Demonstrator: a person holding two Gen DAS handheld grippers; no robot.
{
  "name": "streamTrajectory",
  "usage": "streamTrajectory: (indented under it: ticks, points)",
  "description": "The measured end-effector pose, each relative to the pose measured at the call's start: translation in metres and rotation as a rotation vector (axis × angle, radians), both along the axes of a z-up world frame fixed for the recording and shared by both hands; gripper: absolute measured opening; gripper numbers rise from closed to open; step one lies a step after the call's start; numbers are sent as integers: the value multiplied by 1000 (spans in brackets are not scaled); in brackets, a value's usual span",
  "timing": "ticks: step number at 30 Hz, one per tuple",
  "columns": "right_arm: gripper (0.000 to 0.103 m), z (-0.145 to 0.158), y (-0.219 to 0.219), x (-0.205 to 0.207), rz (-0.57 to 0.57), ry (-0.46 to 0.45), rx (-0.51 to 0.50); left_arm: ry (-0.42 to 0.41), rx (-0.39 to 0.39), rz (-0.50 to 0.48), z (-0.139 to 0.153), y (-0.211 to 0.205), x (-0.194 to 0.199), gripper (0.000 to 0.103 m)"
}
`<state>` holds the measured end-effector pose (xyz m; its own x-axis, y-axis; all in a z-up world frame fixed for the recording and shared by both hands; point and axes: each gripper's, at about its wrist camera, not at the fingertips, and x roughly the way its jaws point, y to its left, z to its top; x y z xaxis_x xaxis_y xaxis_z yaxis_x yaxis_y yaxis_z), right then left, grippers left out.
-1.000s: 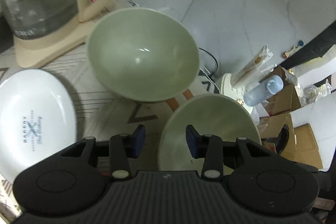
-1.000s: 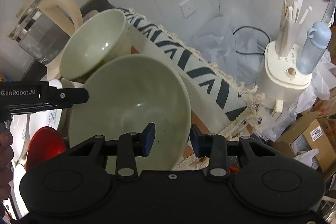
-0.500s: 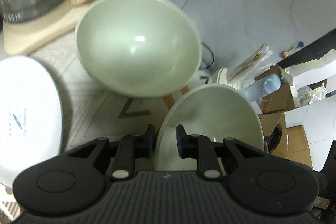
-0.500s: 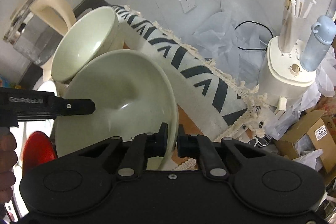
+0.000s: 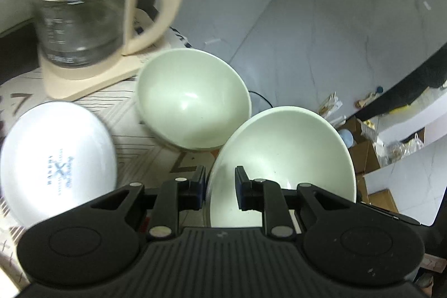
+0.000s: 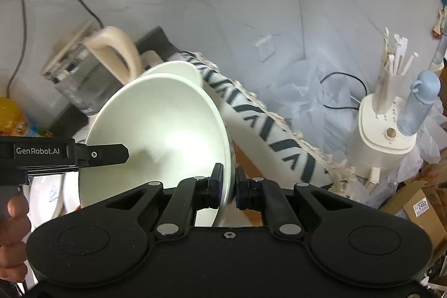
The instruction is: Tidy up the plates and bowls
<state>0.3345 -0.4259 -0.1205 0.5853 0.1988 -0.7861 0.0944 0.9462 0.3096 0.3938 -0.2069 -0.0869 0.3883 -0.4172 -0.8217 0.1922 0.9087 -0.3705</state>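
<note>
A pale green bowl (image 5: 282, 158) is tilted and held off the table between both grippers. My left gripper (image 5: 219, 186) straddles its left rim with a gap between the pads. My right gripper (image 6: 227, 186) is shut on the bowl's right rim (image 6: 167, 130). A second pale green bowl (image 5: 192, 99) sits on the patterned cloth beyond it, and its rim shows in the right wrist view (image 6: 178, 67). A white plate with blue print (image 5: 56, 158) lies at the left. The left gripper's side (image 6: 69, 155) shows in the right wrist view.
A glass kettle with a cream handle (image 5: 92, 16) stands on its base behind the bowls. The table edge with the fringed cloth (image 6: 279, 130) runs at the right. A cream appliance with a blue bottle (image 6: 391, 124) and cardboard boxes (image 5: 363, 155) stand below on the floor.
The held bowl has been lifted and tilted up. Both grippers closed around its rim from open a second ago; the left has widened slightly since. The view rose toward the kettle.
</note>
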Motion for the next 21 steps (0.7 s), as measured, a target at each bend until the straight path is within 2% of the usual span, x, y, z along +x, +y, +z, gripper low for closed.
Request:
streamTrajectory:
  ticks: [8,21]
  points:
    - [9,19,35,-18,62,-31,-9,-35,-25,68,22,41,-31,20]
    - [10,34,89,-50,102,-62,-30,-51,-57,142,28,98,-68,20]
